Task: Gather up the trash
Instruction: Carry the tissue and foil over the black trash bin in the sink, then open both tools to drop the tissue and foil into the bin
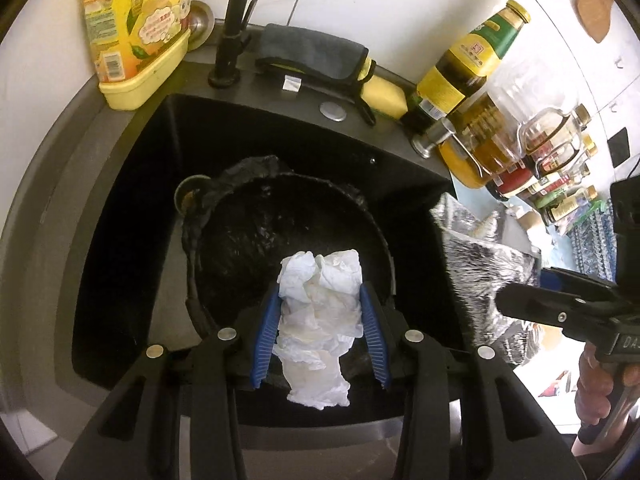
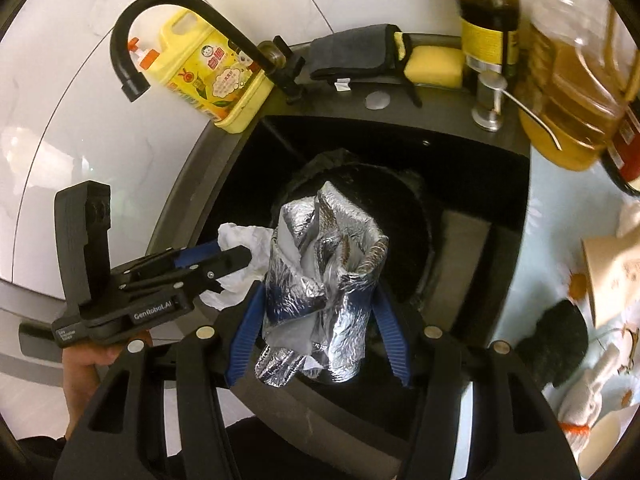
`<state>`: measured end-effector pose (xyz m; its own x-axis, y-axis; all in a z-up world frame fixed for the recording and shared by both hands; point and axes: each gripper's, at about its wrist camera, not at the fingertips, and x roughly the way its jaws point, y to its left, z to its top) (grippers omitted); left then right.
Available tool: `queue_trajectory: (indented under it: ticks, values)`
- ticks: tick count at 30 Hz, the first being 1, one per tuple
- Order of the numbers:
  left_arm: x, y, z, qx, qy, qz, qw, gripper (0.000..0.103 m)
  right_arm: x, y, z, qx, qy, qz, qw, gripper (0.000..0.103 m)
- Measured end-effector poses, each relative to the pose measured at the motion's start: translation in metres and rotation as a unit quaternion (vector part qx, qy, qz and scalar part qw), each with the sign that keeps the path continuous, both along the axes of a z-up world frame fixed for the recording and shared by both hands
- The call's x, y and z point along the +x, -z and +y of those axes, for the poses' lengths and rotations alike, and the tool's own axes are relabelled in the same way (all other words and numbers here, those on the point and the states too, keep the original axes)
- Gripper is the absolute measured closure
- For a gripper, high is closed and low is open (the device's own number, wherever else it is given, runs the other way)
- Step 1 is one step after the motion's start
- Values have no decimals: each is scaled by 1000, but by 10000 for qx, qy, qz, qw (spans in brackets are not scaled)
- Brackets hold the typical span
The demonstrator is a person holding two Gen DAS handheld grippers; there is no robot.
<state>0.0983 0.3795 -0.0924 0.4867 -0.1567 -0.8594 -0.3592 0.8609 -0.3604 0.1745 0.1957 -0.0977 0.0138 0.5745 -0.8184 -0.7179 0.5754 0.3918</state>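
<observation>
A crumpled white tissue (image 1: 316, 320) sits between the blue pads of my left gripper (image 1: 320, 292), which is shut on it. It hangs over a round bin lined with a black bag (image 1: 248, 216) that stands in the dark sink (image 1: 132, 200). My right gripper (image 2: 320, 292) is shut on a crumpled silver foil bag (image 2: 324, 264), also above the bin (image 2: 412, 208). In the right wrist view, the left gripper (image 2: 240, 258) and its tissue (image 2: 244, 240) are just left of the foil bag. The left wrist view shows the foil bag (image 1: 480, 256) at right.
On the sink's back ledge are a yellow detergent jug (image 1: 136, 28), a black faucet (image 1: 236, 20), a grey cloth (image 1: 312, 52), a yellow sponge (image 1: 384, 96) and a metal soap pump (image 1: 436, 136). Oil and sauce bottles (image 1: 480, 60) crowd the counter at right.
</observation>
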Motion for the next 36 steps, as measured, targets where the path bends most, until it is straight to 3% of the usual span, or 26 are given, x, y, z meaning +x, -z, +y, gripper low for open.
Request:
queue_trajectory:
  ticks: [8,10,12,23,36]
  values:
    - [16,14,20,-134,110,43,9998,63,14,8,32,-181,68,79,9998,45]
    - [20,18,23,-129,96,118,9998,49,18,9,37,-203,91,101,9997,42]
    - [21,22,27,-144,6,154,9998,37,23,10,42,-245,133,153,9995,31]
    - [19,29,33,-257,-44,225,9994,37,30,14,36,-223,329,301,9988,30]
    - [7,13,22,-166,39,12,9999,37,13,0,0,-72,603,70,9981,30]
